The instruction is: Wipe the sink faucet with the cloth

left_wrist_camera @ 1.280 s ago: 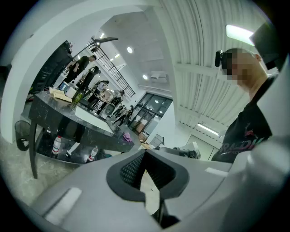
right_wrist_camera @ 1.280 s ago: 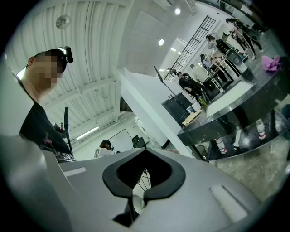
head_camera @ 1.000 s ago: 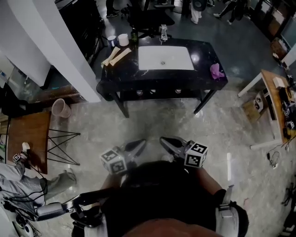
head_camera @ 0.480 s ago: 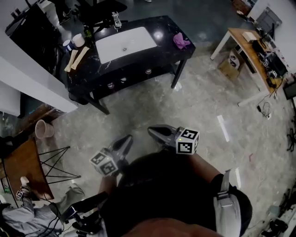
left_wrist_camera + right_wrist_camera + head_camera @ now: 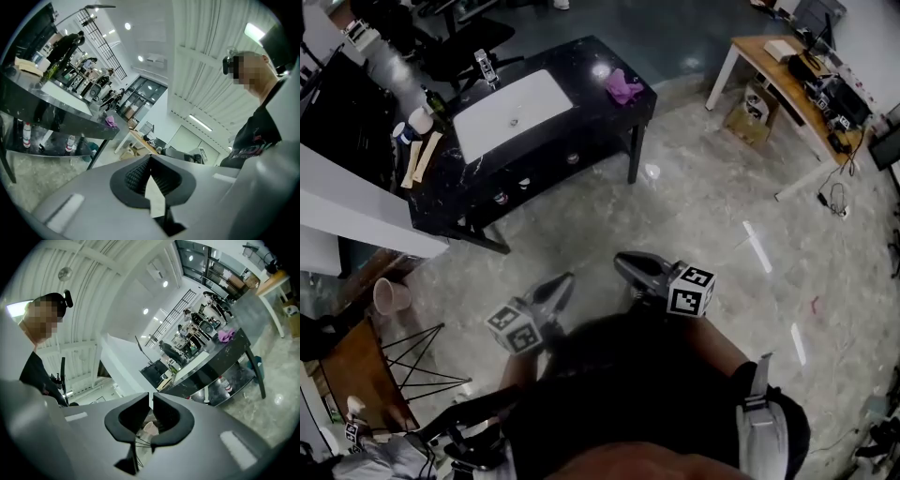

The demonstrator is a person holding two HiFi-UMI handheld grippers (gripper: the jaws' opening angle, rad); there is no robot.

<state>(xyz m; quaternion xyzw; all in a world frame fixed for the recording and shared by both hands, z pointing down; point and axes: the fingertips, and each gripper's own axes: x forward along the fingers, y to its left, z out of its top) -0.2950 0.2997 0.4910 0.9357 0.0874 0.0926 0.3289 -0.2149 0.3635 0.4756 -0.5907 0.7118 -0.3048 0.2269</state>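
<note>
black counter [image 5: 602, 120] holds sink [image 5: 511, 112] and purple cloth [image 5: 624, 86], well off; left tool [image 5: 565, 279] closed, right tool [image 5: 622, 261] empty, just opening narrowly.

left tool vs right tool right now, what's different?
Jaws: the left tool is fully shut. The right tool shows a narrow slit, its jaws having just been opening.
Position: in the head view the right tool sits a little further forward than the left tool.
Shared: both are empty and well short of the black sink counter, where the purple cloth lies.
</note>
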